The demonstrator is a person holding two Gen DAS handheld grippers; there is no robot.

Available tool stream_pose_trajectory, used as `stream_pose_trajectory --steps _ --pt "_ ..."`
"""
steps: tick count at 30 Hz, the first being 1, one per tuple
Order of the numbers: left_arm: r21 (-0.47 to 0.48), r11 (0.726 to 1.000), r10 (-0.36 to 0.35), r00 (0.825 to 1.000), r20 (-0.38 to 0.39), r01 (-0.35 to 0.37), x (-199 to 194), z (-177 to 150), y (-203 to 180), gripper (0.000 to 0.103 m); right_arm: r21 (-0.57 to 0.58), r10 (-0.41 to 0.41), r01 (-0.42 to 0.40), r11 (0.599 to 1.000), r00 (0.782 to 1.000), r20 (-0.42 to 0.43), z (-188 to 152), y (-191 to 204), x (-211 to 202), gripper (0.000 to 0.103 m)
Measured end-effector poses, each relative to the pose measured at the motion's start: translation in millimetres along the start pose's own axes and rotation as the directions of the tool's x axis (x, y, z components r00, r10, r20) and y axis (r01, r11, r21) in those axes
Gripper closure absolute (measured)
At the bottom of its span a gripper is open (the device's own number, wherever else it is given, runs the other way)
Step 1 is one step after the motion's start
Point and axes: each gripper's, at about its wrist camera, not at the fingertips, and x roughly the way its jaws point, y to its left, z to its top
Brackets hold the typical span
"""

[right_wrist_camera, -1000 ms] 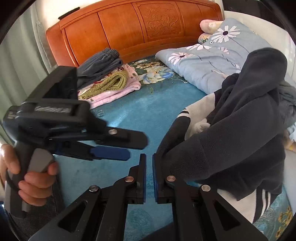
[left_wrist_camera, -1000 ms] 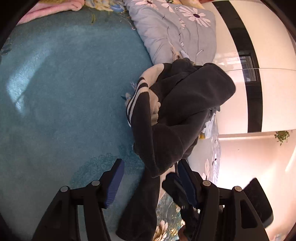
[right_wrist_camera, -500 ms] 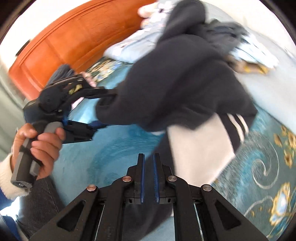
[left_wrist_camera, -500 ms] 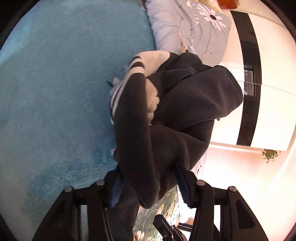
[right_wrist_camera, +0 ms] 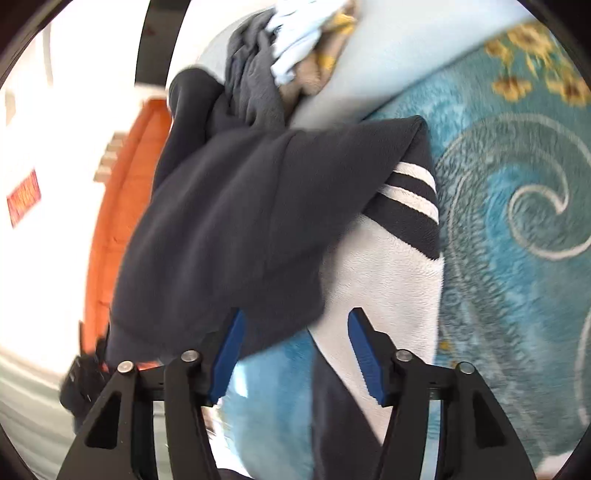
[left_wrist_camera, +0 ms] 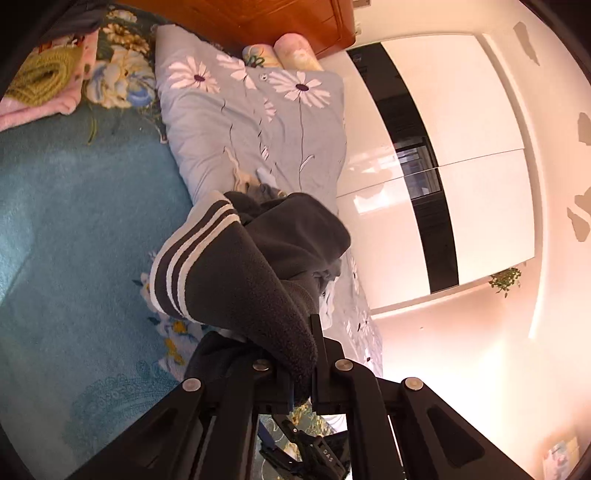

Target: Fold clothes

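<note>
left wrist view: left tongs point(left_wrist_camera: 301, 373) clamp the dark fleece garment point(left_wrist_camera: 236, 280) over the bed point(left_wrist_camera: 66, 236); right tongs point(right_wrist_camera: 295, 354) gape wide.

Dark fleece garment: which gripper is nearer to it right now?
Left. The left gripper is shut on an edge of the dark fleece garment. The right gripper is open, with the garment's hem hanging just ahead of its fingers.

Teal patterned bedspread point(left_wrist_camera: 62, 236) with floral border, grey daisy-print quilt point(left_wrist_camera: 255, 122), carved orange-brown wooden headboard point(left_wrist_camera: 266, 22), glossy white wardrobe point(left_wrist_camera: 465, 166) with a black stripe (reflecting bright light), warm pinkish wall point(left_wrist_camera: 480, 369)
</note>
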Motion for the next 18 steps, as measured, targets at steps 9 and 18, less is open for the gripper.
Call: stream_pose_trajectory --steps 9,18 --pt "0.064 0.998 -0.01 0.995 0.095 0.004 -83 16 -28 0.098 0.158 0.049 -0.043 0.987 0.998 -0.035 -29 -16 24 0.04" --pt "-0.01 1.0 0.017 0.982 0.188 -0.016 -120 31 5 0.098 0.244 0.189 -0.181 0.953 0.982 -0.01 -25 5 57 0.039"
